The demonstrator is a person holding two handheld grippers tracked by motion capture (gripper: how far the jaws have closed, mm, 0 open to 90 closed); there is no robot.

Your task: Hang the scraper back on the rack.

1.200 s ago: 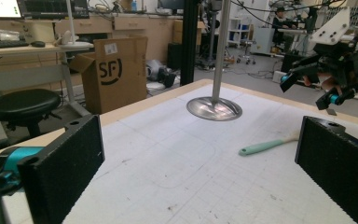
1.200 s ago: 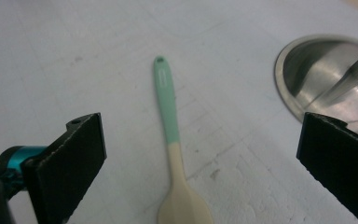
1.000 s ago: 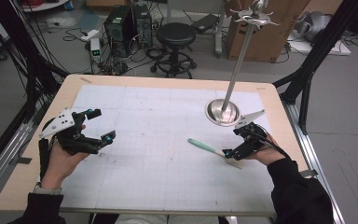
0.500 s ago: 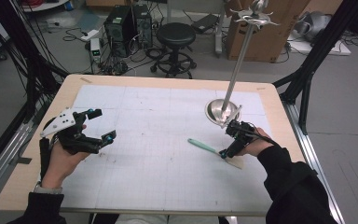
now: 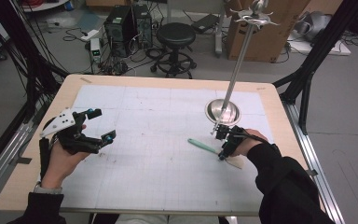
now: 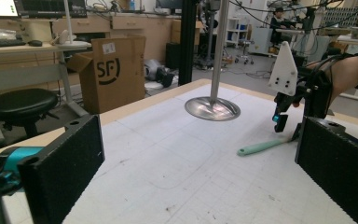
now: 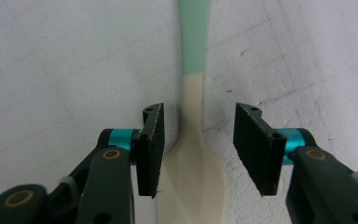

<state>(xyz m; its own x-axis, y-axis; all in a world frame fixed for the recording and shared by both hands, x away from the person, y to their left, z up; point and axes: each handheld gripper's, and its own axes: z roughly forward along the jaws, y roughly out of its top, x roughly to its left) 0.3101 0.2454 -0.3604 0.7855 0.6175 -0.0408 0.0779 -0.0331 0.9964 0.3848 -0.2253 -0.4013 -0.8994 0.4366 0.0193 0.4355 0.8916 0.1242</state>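
Mint-green handle, cream blade: a small spatula (image 5: 212,150) lies flat on the white gridded mat (image 5: 158,135), just in front of the round steel base of the pole stand (image 5: 223,110), handle pointing away from the person's right hand.

Right gripper (image 5: 223,147) sits directly over the spatula, close in front of the stand base, pointing down at the mat. Its jaws have just been closing and now stand at a narrow gap with the spatula's cream neck (image 7: 192,121) between them. In the right gripper view both pads (image 7: 151,144) still show a sliver of mat on either side of the neck; no contact yet, nothing gripped. The broad cream end runs under the gripper toward the bottom of that view.

Left gripper (image 5: 95,126) is well off to the left of the stand base, near the mat's left edge, held in the person's left hand above the surface. Jaws wide apart, nothing between them; its own view looks between the two black pads (image 6: 67,163) across the mat to the stand base (image 6: 212,108), the spatula (image 6: 261,147) and the other gripper beside it.

Wooden table (image 5: 270,93) edge frames the mat.
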